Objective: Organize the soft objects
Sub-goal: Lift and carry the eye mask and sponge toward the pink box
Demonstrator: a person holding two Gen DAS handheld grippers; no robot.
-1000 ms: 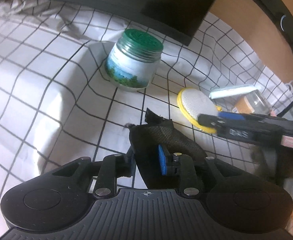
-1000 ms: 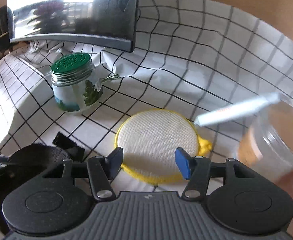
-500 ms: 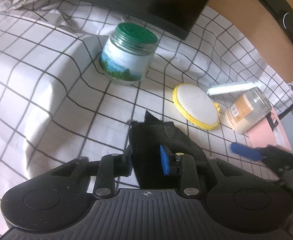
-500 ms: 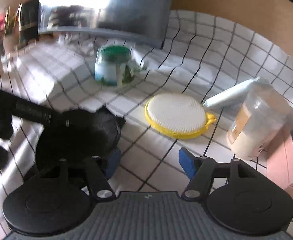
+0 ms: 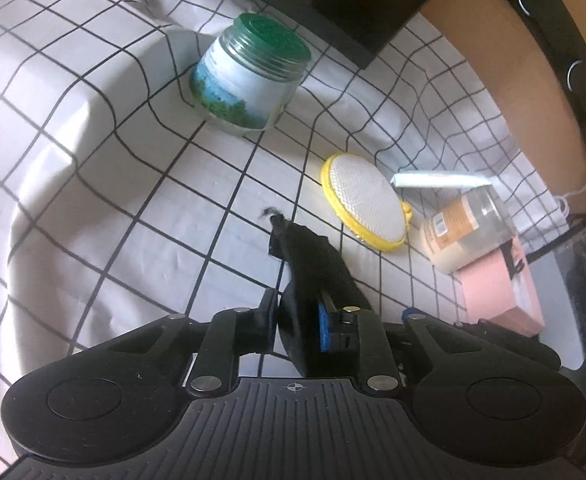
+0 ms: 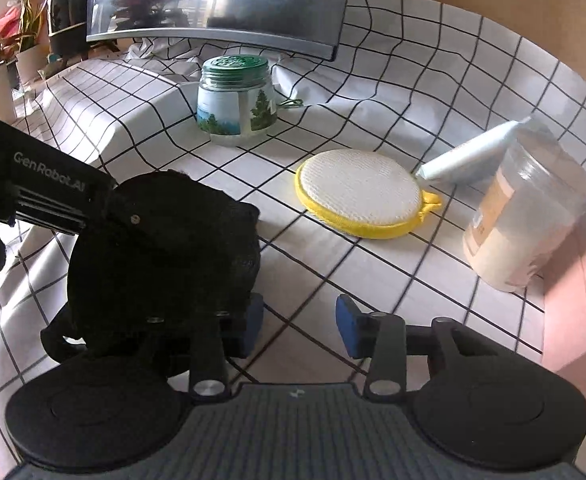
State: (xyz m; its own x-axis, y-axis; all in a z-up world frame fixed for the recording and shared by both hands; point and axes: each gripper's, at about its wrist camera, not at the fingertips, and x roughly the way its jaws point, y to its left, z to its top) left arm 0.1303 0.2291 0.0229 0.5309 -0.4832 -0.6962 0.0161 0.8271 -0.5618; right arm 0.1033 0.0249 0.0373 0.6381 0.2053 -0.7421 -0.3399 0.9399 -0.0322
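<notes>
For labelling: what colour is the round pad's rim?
Yellow rim around a white mesh face on the round pad, clearest in the right wrist view.

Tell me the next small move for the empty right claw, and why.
Probably ease the right claw forward toward the yellow pad and close on its rim. The left claw already pinches the black mesh pouch, while the right one is open and empty, and the pad lies flat on the checked cloth ahead.

Right hand-held gripper (image 6: pixel 299 322) withdrew from yellow pad (image 6: pixel 359 194), apparently toward black pouch (image 6: pixel 165 240).
</notes>
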